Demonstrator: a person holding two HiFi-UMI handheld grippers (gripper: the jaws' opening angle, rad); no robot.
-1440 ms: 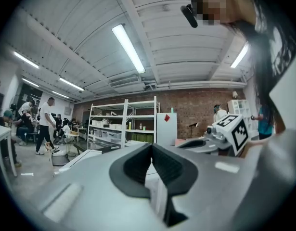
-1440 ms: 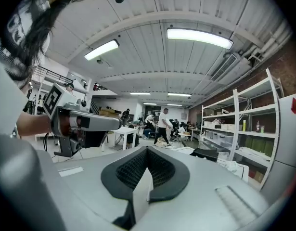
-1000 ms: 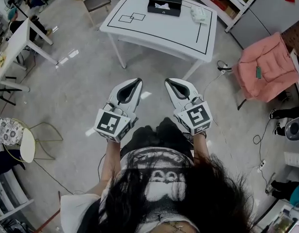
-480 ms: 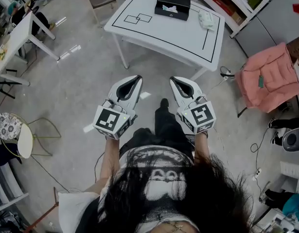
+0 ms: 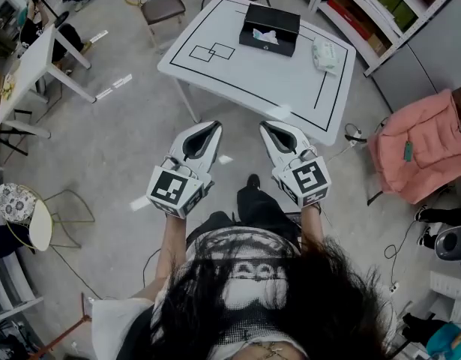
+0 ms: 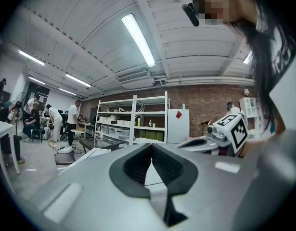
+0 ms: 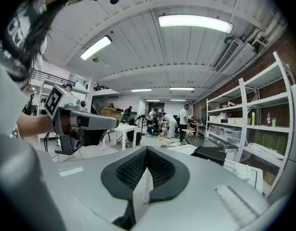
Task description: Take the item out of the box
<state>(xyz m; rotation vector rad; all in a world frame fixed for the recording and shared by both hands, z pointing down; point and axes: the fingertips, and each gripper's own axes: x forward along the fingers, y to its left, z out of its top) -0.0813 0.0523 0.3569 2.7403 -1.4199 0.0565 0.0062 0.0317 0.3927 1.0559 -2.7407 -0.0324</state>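
**Me:** Concrete floor (image 5: 118, 148) of a busy workshop under me, and straight ahead a white table (image 5: 237, 73) marked with black lines. I'm standing short of it, both tools held out at waist height.

**Spotter:** Where's the box?

**Me:** The black box (image 5: 281, 19) sits on the far side of the table, well apart from both grippers. A white tissue (image 5: 265, 37) pokes up through its top opening, and I take that to be the item. A pale packet (image 5: 325, 53) lies beside the box, to its right.

**Spotter:** And the grippers?

**Me:** The left gripper (image 5: 208, 127) has its jaws together with nothing between the pads. The right gripper (image 5: 270, 128) is the same, tips meeting and empty. They point toward the near table edge, side by side but not touching.

**Spotter:** So how far along are we?

**Me:** By my reading, right at the start. The tissue is in the box and nothing has been gripped. What's left is the whole job: get within reach of the far side, open a jaw, pinch the tissue and draw it clear.

**Spotter:** Anything in the way?

**Me:** The tabletop between me and the box looks bare. A pink jacket (image 5: 421, 145) is draped off to the right, out of my path.
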